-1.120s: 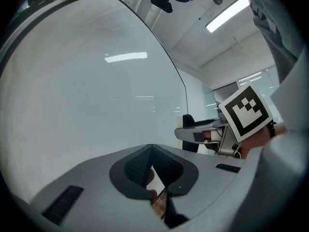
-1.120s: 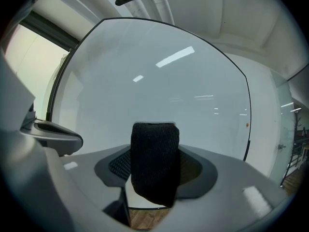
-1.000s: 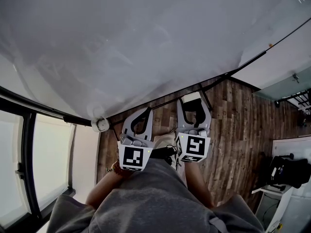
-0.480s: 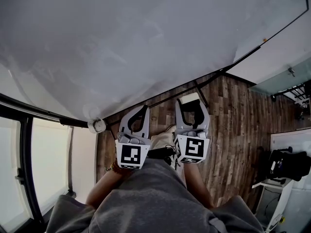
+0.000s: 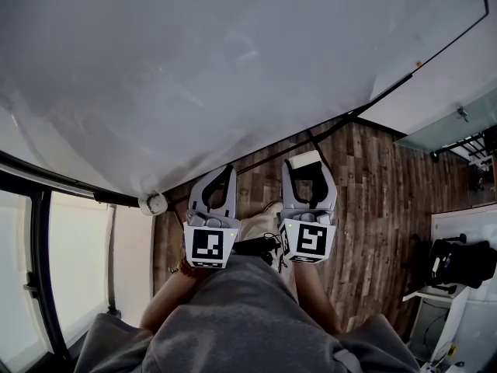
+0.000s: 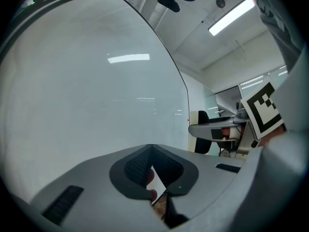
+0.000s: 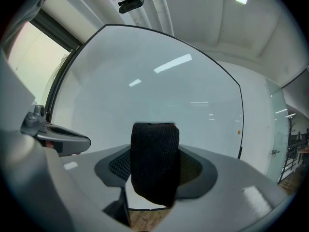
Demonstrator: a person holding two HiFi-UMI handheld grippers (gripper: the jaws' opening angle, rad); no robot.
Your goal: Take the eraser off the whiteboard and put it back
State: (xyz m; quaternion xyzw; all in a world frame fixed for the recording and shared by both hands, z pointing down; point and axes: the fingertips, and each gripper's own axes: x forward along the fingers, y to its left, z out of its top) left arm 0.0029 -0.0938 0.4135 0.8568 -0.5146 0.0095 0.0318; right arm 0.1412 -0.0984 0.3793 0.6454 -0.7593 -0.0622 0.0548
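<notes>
The whiteboard (image 5: 194,68) fills the upper part of the head view and stands close in front of both grippers (image 6: 96,91) (image 7: 169,91). My right gripper (image 5: 306,163) points level at it and is shut on the eraser (image 5: 304,159). In the right gripper view the eraser's black felt (image 7: 154,163) sits upright between the jaws, just short of the board. My left gripper (image 5: 227,171) hangs beside it on the left, its jaws shut at the tips with nothing in them (image 6: 151,149).
Wooden floor (image 5: 373,208) lies below the board. A round white caster (image 5: 155,203) and a black frame bar (image 5: 268,162) belong to the board's stand. A window (image 5: 70,270) is at the left, and dark equipment on a white stand (image 5: 458,270) at the right.
The picture has shifted slightly. Both grippers keep nearly the same place before the board, and the eraser stays in the right jaws.
</notes>
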